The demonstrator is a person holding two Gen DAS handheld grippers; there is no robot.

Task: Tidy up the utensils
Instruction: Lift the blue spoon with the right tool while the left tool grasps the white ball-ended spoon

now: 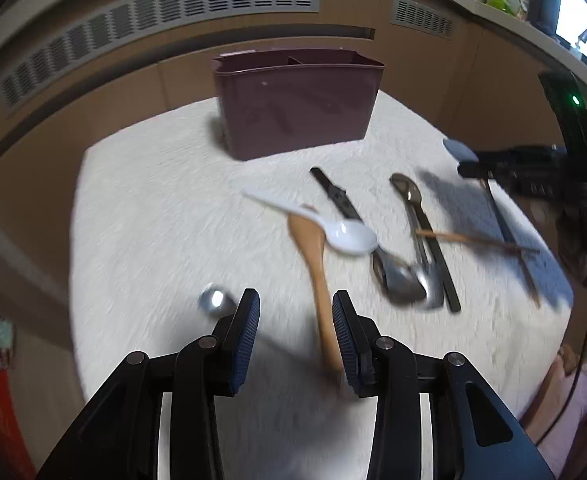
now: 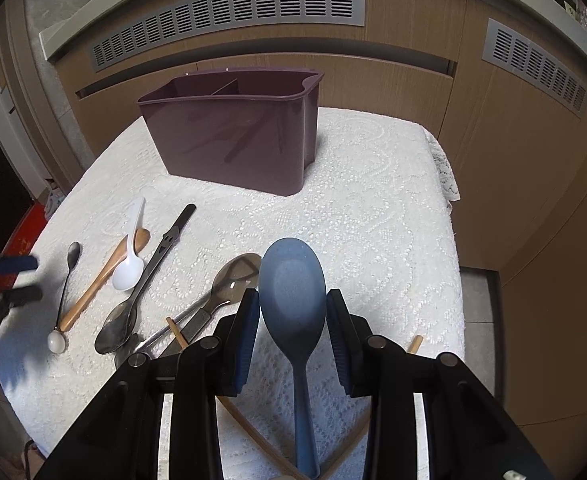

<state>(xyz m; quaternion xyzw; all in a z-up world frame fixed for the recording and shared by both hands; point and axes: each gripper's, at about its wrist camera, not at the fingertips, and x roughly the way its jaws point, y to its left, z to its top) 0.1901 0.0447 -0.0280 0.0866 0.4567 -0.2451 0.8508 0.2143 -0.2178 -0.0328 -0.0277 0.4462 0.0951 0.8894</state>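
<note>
Our right gripper [image 2: 293, 304] pinches the blue rice paddle [image 2: 293, 280] by its broad, stiff, light blade, above the tabletop [image 2: 373, 208]. Our left gripper [image 1: 296, 312], part-open and empty, straddles the wooden spoon [image 1: 313, 248]; its slim handle suits gripping.

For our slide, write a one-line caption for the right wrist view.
Right gripper holds a blue plastic rice paddle above scattered utensils, facing the empty maroon plastic caddy.
</note>
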